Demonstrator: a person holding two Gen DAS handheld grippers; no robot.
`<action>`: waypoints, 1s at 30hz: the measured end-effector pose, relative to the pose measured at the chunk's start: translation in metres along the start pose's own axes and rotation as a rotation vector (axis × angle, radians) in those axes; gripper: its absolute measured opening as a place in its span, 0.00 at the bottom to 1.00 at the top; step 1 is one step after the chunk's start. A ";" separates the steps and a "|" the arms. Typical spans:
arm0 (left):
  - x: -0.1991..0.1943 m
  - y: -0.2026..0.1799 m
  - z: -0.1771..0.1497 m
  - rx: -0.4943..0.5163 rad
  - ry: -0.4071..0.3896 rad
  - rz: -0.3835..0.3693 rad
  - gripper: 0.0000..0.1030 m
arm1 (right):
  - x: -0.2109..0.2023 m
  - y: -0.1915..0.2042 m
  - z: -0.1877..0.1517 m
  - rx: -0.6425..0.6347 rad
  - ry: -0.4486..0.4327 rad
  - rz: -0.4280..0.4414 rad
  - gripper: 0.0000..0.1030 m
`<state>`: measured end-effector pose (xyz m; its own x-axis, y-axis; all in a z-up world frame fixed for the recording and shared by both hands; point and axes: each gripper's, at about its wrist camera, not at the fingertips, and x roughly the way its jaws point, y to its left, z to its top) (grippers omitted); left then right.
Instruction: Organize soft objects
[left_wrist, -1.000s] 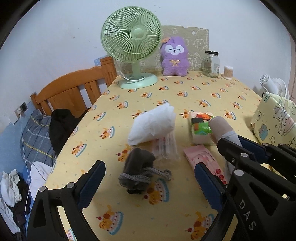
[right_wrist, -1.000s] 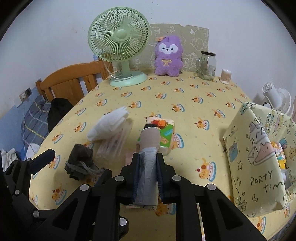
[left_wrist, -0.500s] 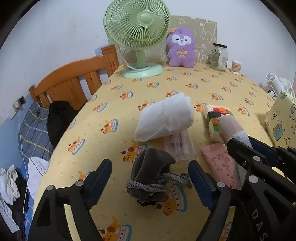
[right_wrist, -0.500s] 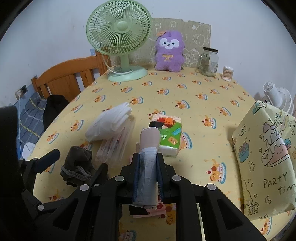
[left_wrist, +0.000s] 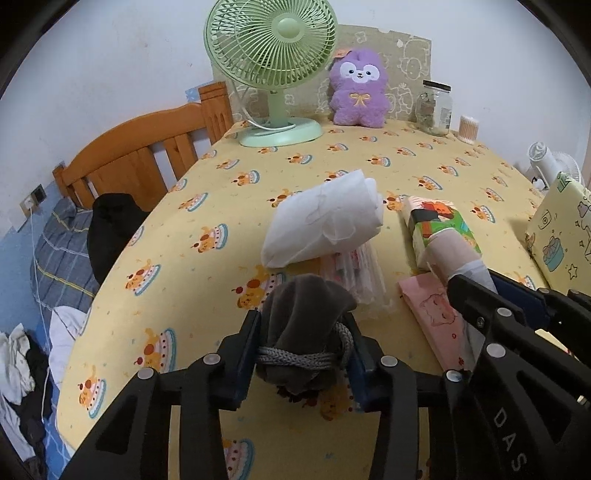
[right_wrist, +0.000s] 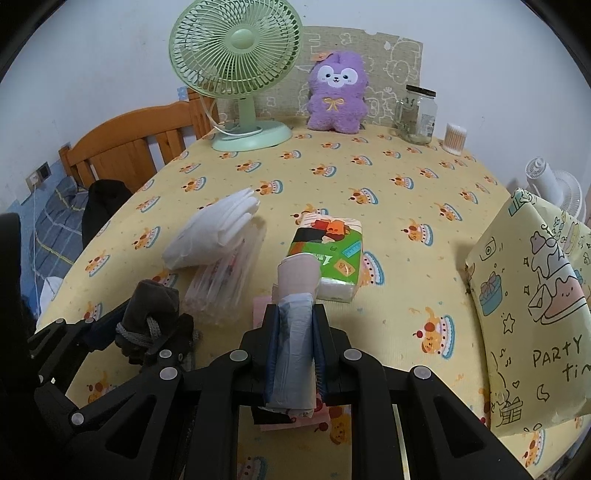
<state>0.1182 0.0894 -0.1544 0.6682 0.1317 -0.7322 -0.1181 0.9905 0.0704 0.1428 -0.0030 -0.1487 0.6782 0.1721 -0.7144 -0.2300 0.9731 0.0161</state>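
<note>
My left gripper (left_wrist: 301, 334) is shut on a dark grey cloth bundle (left_wrist: 304, 317) tied with grey cord, at the near edge of the yellow tablecloth (left_wrist: 221, 206). It also shows in the right wrist view (right_wrist: 147, 317). My right gripper (right_wrist: 295, 325) is shut on a rolled pink and pale blue sock (right_wrist: 297, 291), held above a pink packet (left_wrist: 436, 317). A white folded cloth (left_wrist: 325, 221) lies on a clear plastic pack (right_wrist: 229, 280). A green tissue pack (right_wrist: 328, 254) lies mid-table.
A green fan (right_wrist: 236, 70), a purple plush (right_wrist: 336, 96), a glass jar (right_wrist: 415, 114) and a cotton-swab tub (right_wrist: 455, 138) stand at the back. A yellow party gift bag (right_wrist: 532, 302) stands at the right. A wooden bed frame (left_wrist: 136, 158) is at the left.
My left gripper moved forward and closed on the grey cloth bundle, which was lying free between its open fingers. My right gripper kept its hold on the sock.
</note>
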 end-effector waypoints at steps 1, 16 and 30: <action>-0.001 0.001 0.000 -0.003 0.000 -0.001 0.41 | -0.001 0.000 0.000 0.000 -0.001 0.004 0.20; -0.031 -0.010 0.004 -0.016 -0.043 -0.034 0.39 | -0.029 -0.011 0.003 0.018 -0.045 0.018 0.20; -0.062 -0.024 0.023 -0.006 -0.097 -0.042 0.39 | -0.062 -0.026 0.019 0.041 -0.107 0.020 0.20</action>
<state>0.0964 0.0586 -0.0956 0.7403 0.0935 -0.6657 -0.0928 0.9950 0.0366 0.1195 -0.0366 -0.0914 0.7451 0.2053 -0.6345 -0.2171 0.9743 0.0603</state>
